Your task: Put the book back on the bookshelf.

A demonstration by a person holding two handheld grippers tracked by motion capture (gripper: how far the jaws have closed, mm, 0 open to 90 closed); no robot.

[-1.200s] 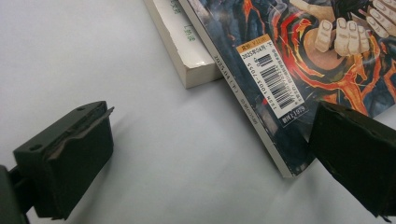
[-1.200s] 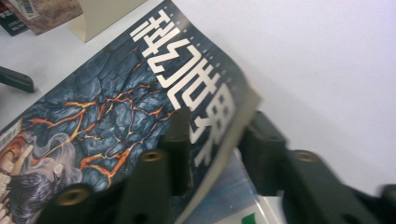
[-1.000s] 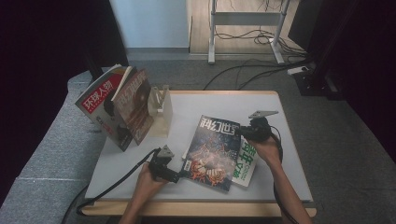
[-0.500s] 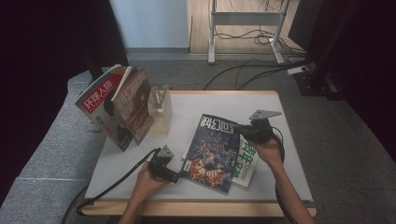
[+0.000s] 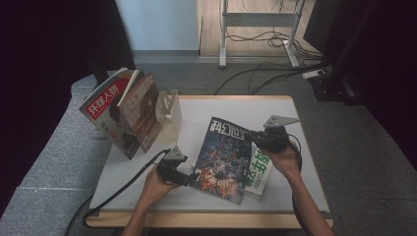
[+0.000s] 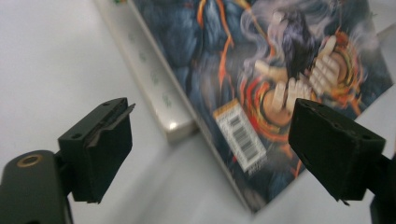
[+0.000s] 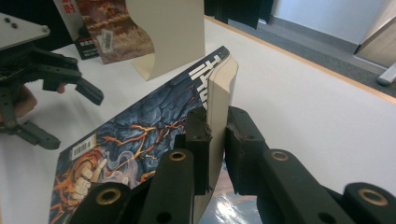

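My right tool [image 5: 255, 135] is clenched on the edge of the dark-covered magazine [image 5: 223, 157], its two pads pinching the page block near the title corner, and that side is lifted so the magazine tilts up off the white counter [image 5: 221, 105]. My right hand [image 5: 285, 157] wraps the tool's body, forearm running in from the lower right with the grey three-cornered plate on top. My left tool [image 5: 193, 178] sits at the magazine's lower left corner; its jaws have just been closing a little but stand wide apart, released, with the barcode corner of the cover [image 6: 243, 135] lying between them, untouched. My left hand [image 5: 157, 184] is low at the near edge, its cable trailing off to the left. A green-covered magazine [image 5: 259, 167] lies flat under the dark one's right side. At the counter's far left a pale bookend [image 5: 169, 110] props two leaning magazines [image 5: 123, 110]. Beyond are grey carpet, floor cables and a metal stand's legs [image 5: 260, 29]
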